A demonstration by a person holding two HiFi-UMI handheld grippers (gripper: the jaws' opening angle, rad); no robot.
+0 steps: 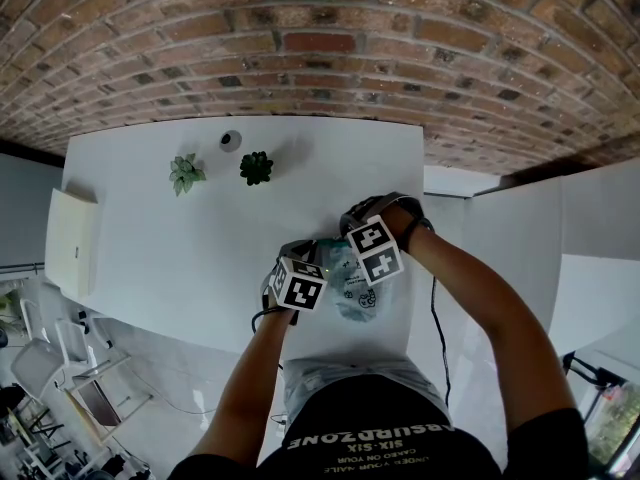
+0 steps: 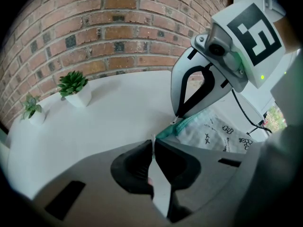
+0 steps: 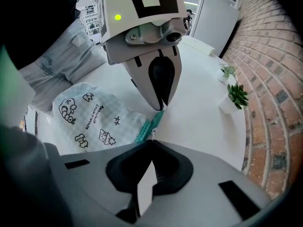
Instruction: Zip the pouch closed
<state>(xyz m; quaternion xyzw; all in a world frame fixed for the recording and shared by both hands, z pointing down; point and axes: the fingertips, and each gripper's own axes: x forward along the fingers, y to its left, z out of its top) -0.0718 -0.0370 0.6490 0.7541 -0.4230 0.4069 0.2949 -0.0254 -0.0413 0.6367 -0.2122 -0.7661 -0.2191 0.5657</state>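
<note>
While pouch [image 1: 358, 300] lies on table [image 1: 200, 238] | left hand-held gripper [image 2: 152, 142], right hand-held gripper [image 3: 151, 141]: clamped on zipper [image 3: 146, 126]

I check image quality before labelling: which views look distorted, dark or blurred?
Head view: strong fisheye bends the wall; light even, table sharp. Left gripper view: black corners, wall curved, pouch clear. Right gripper view: black corners too, pouch print readable, plant sharp.

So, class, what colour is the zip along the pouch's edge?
Teal green. The zip on the pouch shows best in the right gripper view.
</note>
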